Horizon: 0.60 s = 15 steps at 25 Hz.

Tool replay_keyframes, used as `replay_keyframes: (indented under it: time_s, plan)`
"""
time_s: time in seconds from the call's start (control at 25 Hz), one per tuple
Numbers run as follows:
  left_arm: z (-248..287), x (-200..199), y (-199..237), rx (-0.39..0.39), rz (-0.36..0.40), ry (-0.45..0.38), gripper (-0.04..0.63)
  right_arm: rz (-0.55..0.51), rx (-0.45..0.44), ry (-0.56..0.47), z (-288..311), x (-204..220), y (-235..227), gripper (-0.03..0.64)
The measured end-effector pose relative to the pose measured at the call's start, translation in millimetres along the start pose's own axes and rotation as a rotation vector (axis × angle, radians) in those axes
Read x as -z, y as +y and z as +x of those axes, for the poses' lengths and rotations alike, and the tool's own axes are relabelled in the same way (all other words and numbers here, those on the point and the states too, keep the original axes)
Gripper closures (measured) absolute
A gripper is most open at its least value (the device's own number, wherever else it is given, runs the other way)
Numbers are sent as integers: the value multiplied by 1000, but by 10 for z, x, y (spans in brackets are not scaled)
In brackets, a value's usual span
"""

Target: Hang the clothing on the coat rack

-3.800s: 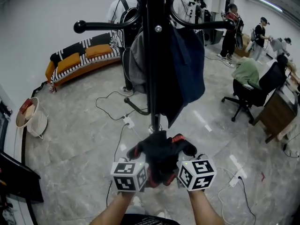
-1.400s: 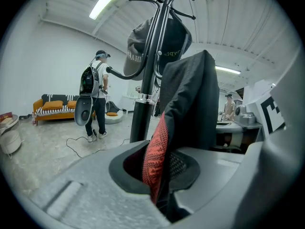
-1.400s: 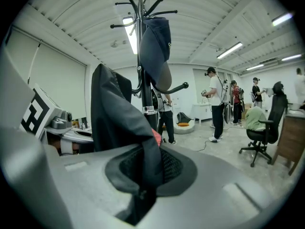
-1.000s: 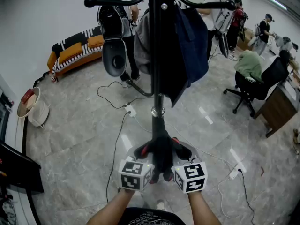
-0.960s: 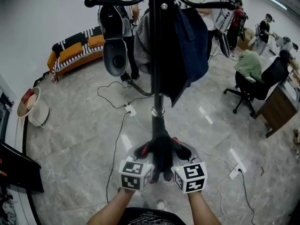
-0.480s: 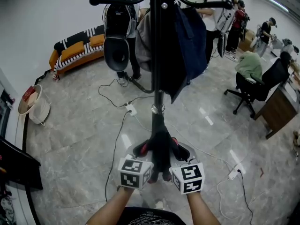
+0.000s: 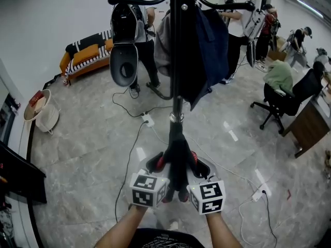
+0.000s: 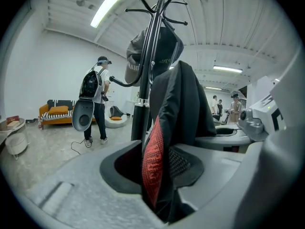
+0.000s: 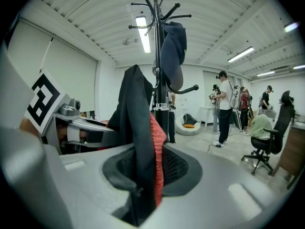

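A black garment with red trim (image 7: 177,151) stretches from the two grippers up to the ring on the black coat rack pole (image 7: 178,61). My left gripper (image 7: 162,176) and right gripper (image 7: 192,177) sit side by side below it, marker cubes toward me. In the left gripper view the garment (image 8: 183,104) rises out of the gap of the left gripper (image 8: 159,197), whose jaws are opening. In the right gripper view the garment (image 9: 136,123) likewise stands between the opening jaws of the right gripper (image 9: 143,197). A navy garment (image 7: 211,40) and a grey one (image 7: 162,40) hang on the rack.
A person with a black backpack (image 7: 126,22) stands behind the rack to the left, with an orange striped sofa (image 7: 85,58) beyond. Cables and a power strip (image 7: 148,120) lie near the rack's foot. An office chair (image 7: 289,99) and wooden desk (image 7: 313,125) stand at the right.
Earlier the garment was bunched in the grippers; now it is drawn up to the pole. Over the last second the grippers stayed put while the backpack person shifted slightly.
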<state>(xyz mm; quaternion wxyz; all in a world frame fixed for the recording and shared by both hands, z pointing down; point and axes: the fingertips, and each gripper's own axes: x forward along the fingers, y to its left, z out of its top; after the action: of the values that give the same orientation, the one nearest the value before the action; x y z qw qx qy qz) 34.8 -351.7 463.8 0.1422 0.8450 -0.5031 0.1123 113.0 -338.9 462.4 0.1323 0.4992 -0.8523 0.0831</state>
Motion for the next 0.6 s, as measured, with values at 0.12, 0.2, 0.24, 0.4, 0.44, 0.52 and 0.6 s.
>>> replay_keyframes:
  time_s: [0.12,0.2,0.24,0.4,0.44,0.52,0.6]
  plan:
    - [-46,2,-29,-12,0,-5,491,-5,-9,1,-41,4,15,535]
    - [-76,1,-48,-20,0,-8,486,-9,-15,0,-70,3,26,531]
    - [-93,2,-59,-24,0,-9,486,-10,-19,-1,-85,2,34,529]
    - [-171,13,-122,-31,-3,-15,485,-10,-31,-9,-162,4,59,528]
    - [-190,15,-138,-32,-3,-16,485,-9,-32,-11,-181,3,62,526]
    - [-225,21,-166,-36,0,-16,485,-8,-35,-13,-218,-1,76,526]
    - [-260,25,-193,-41,3,-16,485,-9,-37,-15,-259,-2,86,526]
